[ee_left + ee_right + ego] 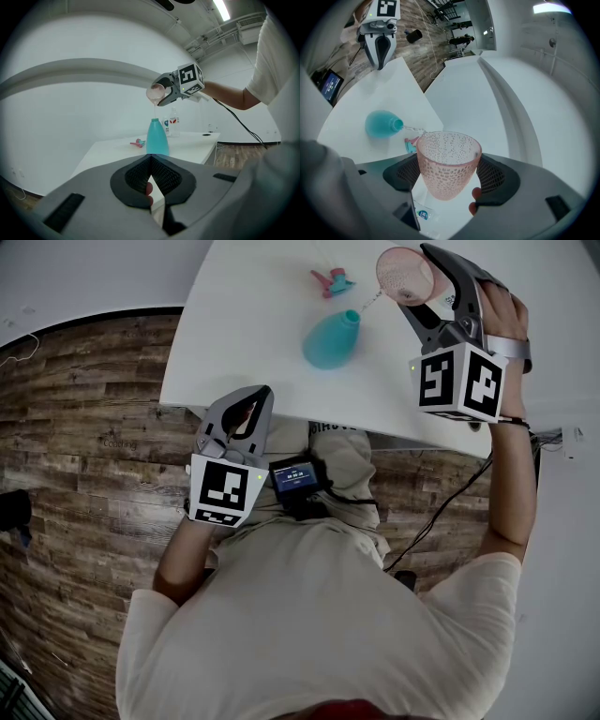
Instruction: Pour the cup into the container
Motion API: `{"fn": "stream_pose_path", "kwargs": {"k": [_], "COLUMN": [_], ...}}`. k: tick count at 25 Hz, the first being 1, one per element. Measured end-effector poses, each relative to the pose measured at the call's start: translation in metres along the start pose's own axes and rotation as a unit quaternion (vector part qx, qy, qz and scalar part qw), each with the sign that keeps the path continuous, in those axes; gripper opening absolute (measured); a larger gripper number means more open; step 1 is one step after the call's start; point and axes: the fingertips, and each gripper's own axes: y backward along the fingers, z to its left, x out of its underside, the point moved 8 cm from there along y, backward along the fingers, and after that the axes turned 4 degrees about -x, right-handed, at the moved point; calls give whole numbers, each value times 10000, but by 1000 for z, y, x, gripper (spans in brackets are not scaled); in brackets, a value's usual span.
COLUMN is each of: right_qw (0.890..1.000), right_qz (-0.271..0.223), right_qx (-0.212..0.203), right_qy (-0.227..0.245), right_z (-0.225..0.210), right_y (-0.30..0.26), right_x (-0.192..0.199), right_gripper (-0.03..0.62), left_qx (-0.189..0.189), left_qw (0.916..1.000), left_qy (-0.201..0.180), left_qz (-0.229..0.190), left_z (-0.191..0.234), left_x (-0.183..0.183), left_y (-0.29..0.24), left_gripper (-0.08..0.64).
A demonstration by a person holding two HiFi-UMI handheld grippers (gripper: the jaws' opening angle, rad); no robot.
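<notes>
Right tool (449, 174) grips cup (448, 157) tilted, mouth toward teal container (381, 124).

place: probably lab or office | white table (253, 334) | plank floor (84, 418) | ceiling strip light (221, 9)

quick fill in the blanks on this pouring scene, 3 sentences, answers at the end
1. From the pink dimpled plastic cup, tilted between the fingers of the right gripper, a thin stream runs into the ____ plastic bottle.
2. That bottle stands upright on the ____ table.
3. The left gripper has its fingers shut and holds ____.

Missing words: teal; white; nothing
</notes>
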Motion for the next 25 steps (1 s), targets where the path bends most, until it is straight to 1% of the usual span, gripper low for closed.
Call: {"fn": "stream_pose_path", "kwargs": {"k": [10, 25], "right_qw": [9999, 9986], "right_qz": [28, 4], "right_qx": [85, 369], "right_qy": [121, 382], "right_z": [-1, -3], "right_y": [-2, -2], "right_x": [-1, -3], "right_gripper": [374, 373], "left_qx": [10, -12], "left_qw": [10000, 10000], "left_qy": [5, 26], "left_qz": [13, 46], "left_z": [0, 2], "left_x": [1, 4], "left_y": [-1, 0], "left_gripper": [9, 9]}}
